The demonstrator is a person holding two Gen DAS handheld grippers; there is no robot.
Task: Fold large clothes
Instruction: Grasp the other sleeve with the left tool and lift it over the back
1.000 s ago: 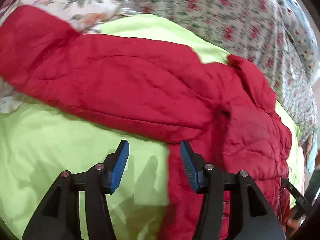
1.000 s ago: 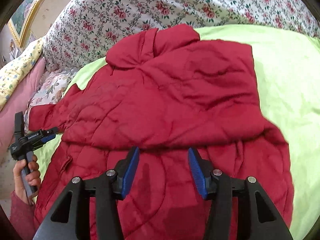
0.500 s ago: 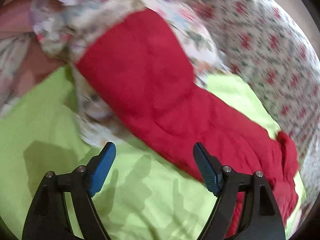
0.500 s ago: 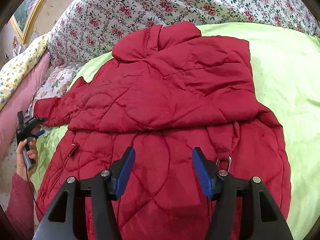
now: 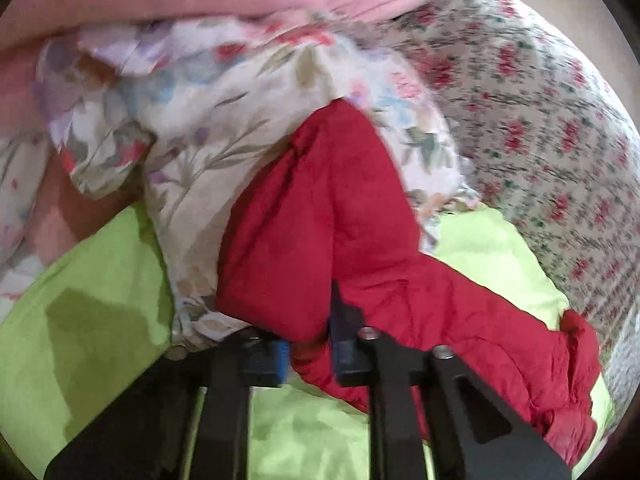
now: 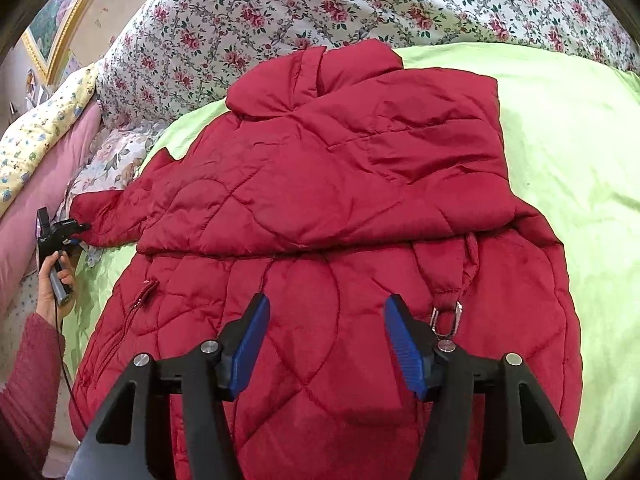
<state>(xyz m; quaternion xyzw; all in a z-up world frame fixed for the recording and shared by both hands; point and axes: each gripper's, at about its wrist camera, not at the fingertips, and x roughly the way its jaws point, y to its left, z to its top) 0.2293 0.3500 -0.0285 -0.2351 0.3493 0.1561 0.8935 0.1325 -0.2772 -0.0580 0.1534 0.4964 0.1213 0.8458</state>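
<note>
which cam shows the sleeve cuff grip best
The left wrist view: the left tongs are shut on the red sleeve cuff, filling the frame. The right wrist view shows that cuff only small and far off at the left edge.

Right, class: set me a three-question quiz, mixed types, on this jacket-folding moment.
1. True or false: the left gripper is shut on the jacket's sleeve.
2. Multiple choice: the right gripper is
A. shut on the collar
B. open above the jacket
C. shut on the sheet
3. Fill the gap: the jacket lies on a ____ sheet.

Key: 1 true; 2 B; 3 green.
</note>
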